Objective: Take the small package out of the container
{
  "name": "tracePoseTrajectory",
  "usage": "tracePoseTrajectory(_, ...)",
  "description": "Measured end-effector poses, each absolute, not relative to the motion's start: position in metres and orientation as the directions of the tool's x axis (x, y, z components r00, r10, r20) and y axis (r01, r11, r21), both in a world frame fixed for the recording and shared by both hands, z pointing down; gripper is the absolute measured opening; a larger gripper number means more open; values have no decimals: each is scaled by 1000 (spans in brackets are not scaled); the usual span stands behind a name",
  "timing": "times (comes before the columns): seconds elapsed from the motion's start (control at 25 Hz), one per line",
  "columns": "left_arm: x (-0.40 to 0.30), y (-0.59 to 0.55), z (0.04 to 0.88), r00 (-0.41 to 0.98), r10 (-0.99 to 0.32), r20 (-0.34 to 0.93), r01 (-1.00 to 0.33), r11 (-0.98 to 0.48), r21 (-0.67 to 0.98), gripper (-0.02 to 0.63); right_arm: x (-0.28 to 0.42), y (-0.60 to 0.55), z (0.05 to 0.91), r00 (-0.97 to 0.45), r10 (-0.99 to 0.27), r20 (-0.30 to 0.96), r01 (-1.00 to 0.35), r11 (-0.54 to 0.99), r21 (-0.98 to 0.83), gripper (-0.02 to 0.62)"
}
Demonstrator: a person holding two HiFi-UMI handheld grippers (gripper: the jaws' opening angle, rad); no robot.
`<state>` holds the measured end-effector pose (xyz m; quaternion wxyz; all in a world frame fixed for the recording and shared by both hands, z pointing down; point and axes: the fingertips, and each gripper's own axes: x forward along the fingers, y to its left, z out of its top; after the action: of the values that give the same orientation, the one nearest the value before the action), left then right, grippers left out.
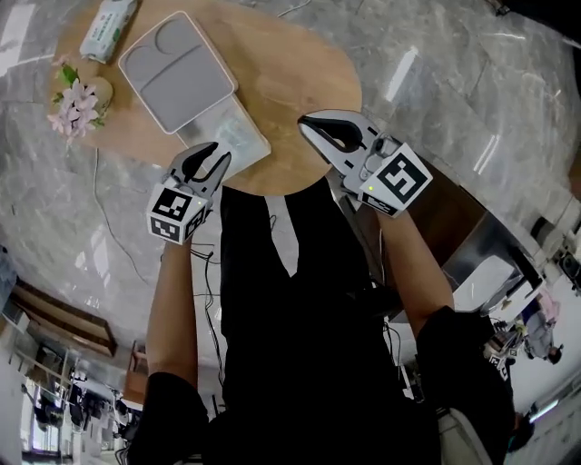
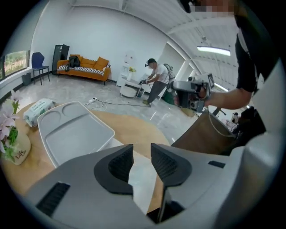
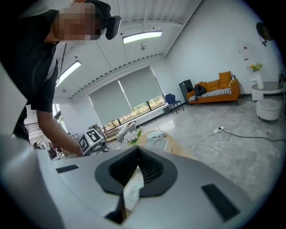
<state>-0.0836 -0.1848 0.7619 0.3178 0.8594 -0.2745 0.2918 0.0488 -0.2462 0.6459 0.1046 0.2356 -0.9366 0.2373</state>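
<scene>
Head view: I see the small package [image 1: 238, 138] just beside the container [image 1: 177, 73].
Left gripper [image 2: 142, 154]: jaws apart, empty.
Right gripper [image 3: 136, 151]: jaws together.

Tray [image 1: 177, 71] on table [image 1: 300, 82]; flowers [image 1: 77, 102] left of it, package [image 1: 231, 138] at near edge

No readable text, label or number anywhere

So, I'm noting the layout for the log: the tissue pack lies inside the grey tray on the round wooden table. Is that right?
Not quite. The tissue pack is not inside the grey tray. It lies beside the tray, directly on the round wooden table. The head view shows this, and the tray's compartments are bare there.
</scene>
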Motion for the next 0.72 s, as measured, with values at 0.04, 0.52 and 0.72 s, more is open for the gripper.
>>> tracePoseTrajectory(0.04,-87,-186,775,657,-279,701,-663,-656,361,134,45,-245,654,-870,-383,311,-485,777,-401,12)
tracePoseTrajectory(0.52,-92,-161,874,455,-72,887,-367,-923,114,183,18,-236,714,-887,-334,319,-448,790,-418,12)
tracePoseTrajectory(0.72,-92,-151,891,411,-22,912,-103,-994,23,183,15,-221,740,-886,-299,353,-439,786,-436,12)
